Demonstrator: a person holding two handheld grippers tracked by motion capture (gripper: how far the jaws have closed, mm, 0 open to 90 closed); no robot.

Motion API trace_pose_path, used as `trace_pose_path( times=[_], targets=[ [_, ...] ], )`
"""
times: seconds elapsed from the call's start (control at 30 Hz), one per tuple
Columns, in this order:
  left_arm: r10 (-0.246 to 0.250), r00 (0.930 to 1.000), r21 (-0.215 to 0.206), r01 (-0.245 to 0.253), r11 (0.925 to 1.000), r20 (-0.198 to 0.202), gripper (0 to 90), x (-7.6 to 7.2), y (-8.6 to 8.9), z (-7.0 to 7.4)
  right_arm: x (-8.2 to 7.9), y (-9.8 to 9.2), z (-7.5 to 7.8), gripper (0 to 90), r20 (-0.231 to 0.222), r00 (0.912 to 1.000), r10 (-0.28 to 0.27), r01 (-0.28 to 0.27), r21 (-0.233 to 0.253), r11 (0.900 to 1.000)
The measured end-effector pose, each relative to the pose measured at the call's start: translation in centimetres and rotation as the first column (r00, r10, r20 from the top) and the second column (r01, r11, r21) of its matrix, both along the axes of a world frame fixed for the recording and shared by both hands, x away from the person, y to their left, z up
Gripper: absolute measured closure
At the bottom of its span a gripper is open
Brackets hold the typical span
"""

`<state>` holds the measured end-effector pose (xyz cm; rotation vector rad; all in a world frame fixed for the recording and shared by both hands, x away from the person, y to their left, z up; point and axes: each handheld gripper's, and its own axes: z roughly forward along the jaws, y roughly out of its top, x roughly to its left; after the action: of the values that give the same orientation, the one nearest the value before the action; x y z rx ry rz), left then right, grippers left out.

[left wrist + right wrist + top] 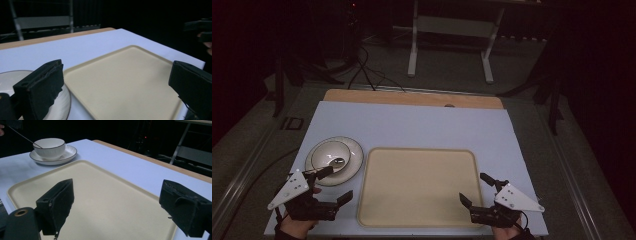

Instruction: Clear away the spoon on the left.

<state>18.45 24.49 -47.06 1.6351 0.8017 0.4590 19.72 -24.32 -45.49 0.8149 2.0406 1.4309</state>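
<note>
The small dark thing in the bowl (332, 156) is too small to tell

Bowl (331, 156) on saucer (354, 159) beside tray (418, 186)

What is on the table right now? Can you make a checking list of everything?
Surface: pale blue mat over a wooden table.
Job's things: white bowl on a saucer, spoon inside; beige tray beside them, bare.
Clutter: nothing seen.
Grippers: left gripper and right gripper both open, holding nothing, at the tray's near corners.
Cables: black cables on the floor beyond the table.
Surroundings: dark room, white table frame behind.
</note>
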Motion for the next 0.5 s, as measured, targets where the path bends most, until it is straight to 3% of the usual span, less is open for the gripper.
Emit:
trace_pose_path(
  times=[0.17, 0.27, 0.5],
  targets=[
    [-0.03, 0.9996, 0.02, 0.03, 0.9994, -0.005, 0.5, -0.1, -0.3, 0.2, -0.1, 0.1, 0.0, 12.7, 0.004, 1.0, 0.002, -0.002, -0.004, 1.0],
    [-0.09, 0.996, 0.055, 0.089, 0.9945, 0.003, 0.5, -0.7, -1.4, 1.0, -0.2, 0.2, 0.0, 12.7, 0.008, 0.9999, 0.007, -0.007, -0.007, 1.0],
    [-0.209, 0.9779, 0.149, 0.207, 0.9668, -0.007, 0.5, -1.0, -3.7, 2.7, -0.3, 0.3, -0.1, 12.7, 0.009, 0.9999, 0.011, -0.011, -0.011, 1.0]
  ],
)
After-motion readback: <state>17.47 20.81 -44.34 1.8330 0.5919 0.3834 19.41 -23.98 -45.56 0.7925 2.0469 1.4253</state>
